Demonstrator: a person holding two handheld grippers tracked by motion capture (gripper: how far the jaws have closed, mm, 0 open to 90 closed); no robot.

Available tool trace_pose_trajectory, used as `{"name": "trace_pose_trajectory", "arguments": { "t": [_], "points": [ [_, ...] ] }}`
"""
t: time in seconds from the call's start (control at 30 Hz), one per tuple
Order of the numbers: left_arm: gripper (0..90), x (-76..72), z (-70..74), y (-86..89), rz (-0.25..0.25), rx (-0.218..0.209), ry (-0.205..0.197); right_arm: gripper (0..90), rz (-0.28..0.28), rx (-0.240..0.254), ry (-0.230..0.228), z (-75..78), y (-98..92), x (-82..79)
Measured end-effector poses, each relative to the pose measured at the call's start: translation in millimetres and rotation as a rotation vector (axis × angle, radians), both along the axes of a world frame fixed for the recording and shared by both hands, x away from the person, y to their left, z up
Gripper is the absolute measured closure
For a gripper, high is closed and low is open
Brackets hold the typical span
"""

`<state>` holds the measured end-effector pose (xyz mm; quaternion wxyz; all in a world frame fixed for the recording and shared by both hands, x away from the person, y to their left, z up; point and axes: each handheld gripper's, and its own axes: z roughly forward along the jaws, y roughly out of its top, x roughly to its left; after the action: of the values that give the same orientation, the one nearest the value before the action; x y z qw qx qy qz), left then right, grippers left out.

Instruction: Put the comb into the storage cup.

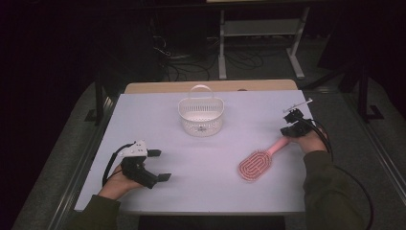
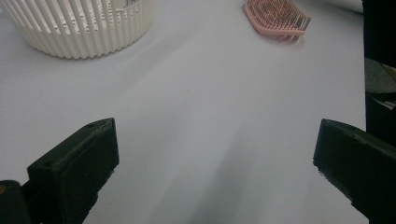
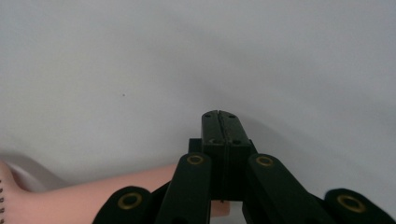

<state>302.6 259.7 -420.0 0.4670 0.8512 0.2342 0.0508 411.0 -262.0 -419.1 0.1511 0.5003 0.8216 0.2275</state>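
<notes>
- My right gripper [image 3: 219,116]: jaws pressed fully together, nothing between the pads. Centre-bottom of the right gripper view, with the pink brush handle [image 3: 93,196] running under the linkage from lower left.
- So the handle is below or behind the jaw tips, not in the grip. Whether the gripper body touches it, I can't tell.
- High view: right gripper [image 1: 293,128] at the right edge of the frame, just at the handle end of the hairbrush [image 1: 258,163].
- My left gripper [image 2: 215,154]: jaws wide apart, holding nothing, bare table [image 2: 210,93] between them. In the high view it's lower left [image 1: 158,165], resting well apart from everything.
- Hairbrush: pink paddle type, lying bristles up, right of centre in the high view, head toward lower left, handle up toward my right hand [image 1: 311,141].
- White slotted basket [image 1: 201,115] with an upright handle sits top centre of the table, well apart from the brush. Left gripper view has it upper left [image 2: 79,28], brush head top centre-right [image 2: 278,16].
- Step, my read: approach to the handle, grasp not yet made; brush probably goes to the basket.
- Next move needs: open the right jaws, drop them astride the handle, close, lift, carry up-left to the basket. Left stays idle.
</notes>
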Motion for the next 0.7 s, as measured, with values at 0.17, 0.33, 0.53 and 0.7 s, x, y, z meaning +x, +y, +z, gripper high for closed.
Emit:
{"name": "trace_pose_trajectory", "arguments": {
  "t": [0.17, 0.33, 0.53, 0.7],
  "points": [
    [0.2, 0.1, -0.2, -0.1, 0.002, 0.000, 0.001, 89.4, 0.001, -0.001, 0.003, 0.2, -3.8, -4.4],
    [0.2, 0.2, -0.5, -0.8, -0.001, 0.005, 0.000, 89.5, -0.001, 0.006, 0.009, 0.4, -6.9, -8.7],
    [0.2, 0.1, -0.6, -2.6, -0.006, 0.013, -0.001, 89.4, 0.005, 0.011, 0.011, 0.3, -11.7, -14.5],
    [0.2, -0.1, -0.5, -2.8, -0.005, 0.012, -0.001, 89.5, 0.009, 0.011, 0.014, 0.3, -14.7, -19.1]
  ]
}}
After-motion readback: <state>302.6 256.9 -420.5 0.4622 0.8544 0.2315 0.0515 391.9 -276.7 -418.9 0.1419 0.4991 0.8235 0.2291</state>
